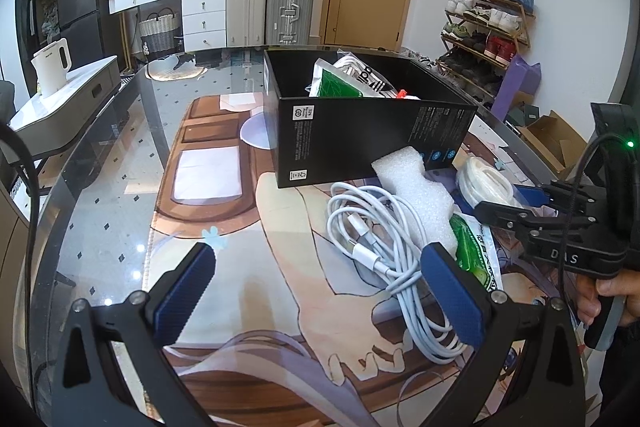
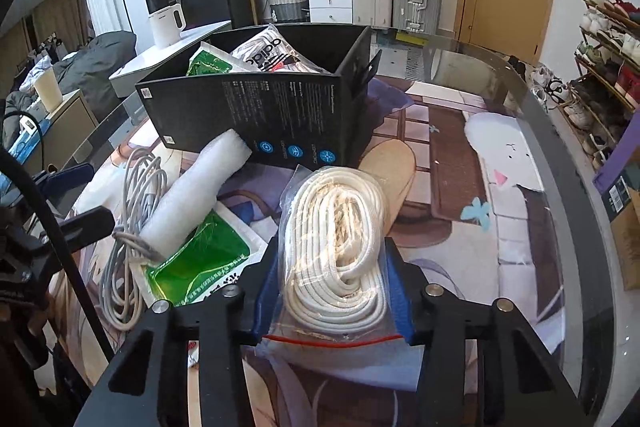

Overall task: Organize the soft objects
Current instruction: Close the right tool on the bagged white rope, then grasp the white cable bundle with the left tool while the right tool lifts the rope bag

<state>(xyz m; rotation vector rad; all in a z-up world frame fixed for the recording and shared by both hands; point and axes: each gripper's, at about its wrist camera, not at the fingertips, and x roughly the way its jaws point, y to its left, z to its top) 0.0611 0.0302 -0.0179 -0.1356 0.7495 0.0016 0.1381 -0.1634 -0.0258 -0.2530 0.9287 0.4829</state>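
— So where does the right gripper (image 2: 334, 291) stand?

— Its blue pads press on both sides of the bagged white rope (image 2: 340, 247), a clear zip bag with a red seal line. The bag lies on the printed mat (image 2: 500, 227), just in front of the black box (image 2: 256, 111).

— And the left gripper (image 1: 316, 291)?

— Jaws spread wide, nothing between the pads. It hangs over the mat with the white cable (image 1: 372, 239) coil just under its right finger.

— What crowds the box?

— A white foam piece (image 1: 416, 195) leans against its near wall, touching it. A green packet (image 2: 200, 263) lies beside the foam and the cable. Inside the box sit another green packet and a white bag with black lettering.

— Any free room?

— To the right of the rope the mat is bare up to the curved rim of the glass table (image 2: 568, 155). Left of the box, bare mat and glass run to the table's other edge.
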